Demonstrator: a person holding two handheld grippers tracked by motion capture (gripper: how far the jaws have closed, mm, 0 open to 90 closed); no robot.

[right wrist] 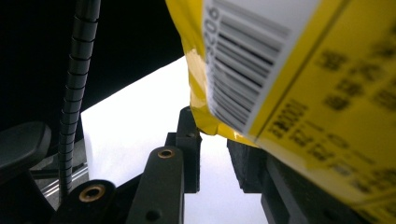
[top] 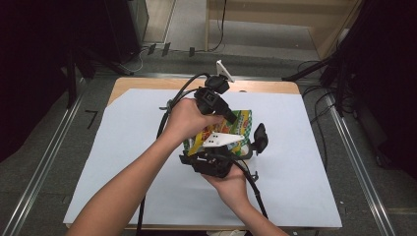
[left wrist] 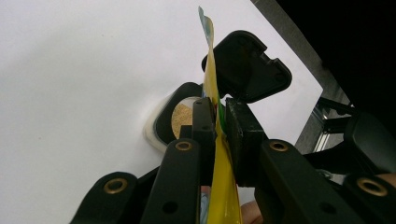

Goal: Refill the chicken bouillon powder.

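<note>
A yellow and green packet (top: 242,122) is held up over the middle of the table. My left gripper (top: 233,119) comes in from above left and is shut on the packet's edge (left wrist: 211,60), which stands upright between its jaws (left wrist: 219,105). My right gripper (top: 235,148) sits below the packet, jaws apart, with the packet's barcoded corner (right wrist: 303,70) lying over its right jaw (right wrist: 213,127). Just right of the packet stands a small black container (top: 257,139) with its lid raised; the left gripper view shows brown powder inside the container (left wrist: 180,119).
A white sheet (top: 128,147) covers most of the wooden table (top: 147,83). Black cables (top: 255,189) trail from both grippers across the sheet. Metal rails (top: 44,162) run along both sides of the table, and dark equipment stands beyond.
</note>
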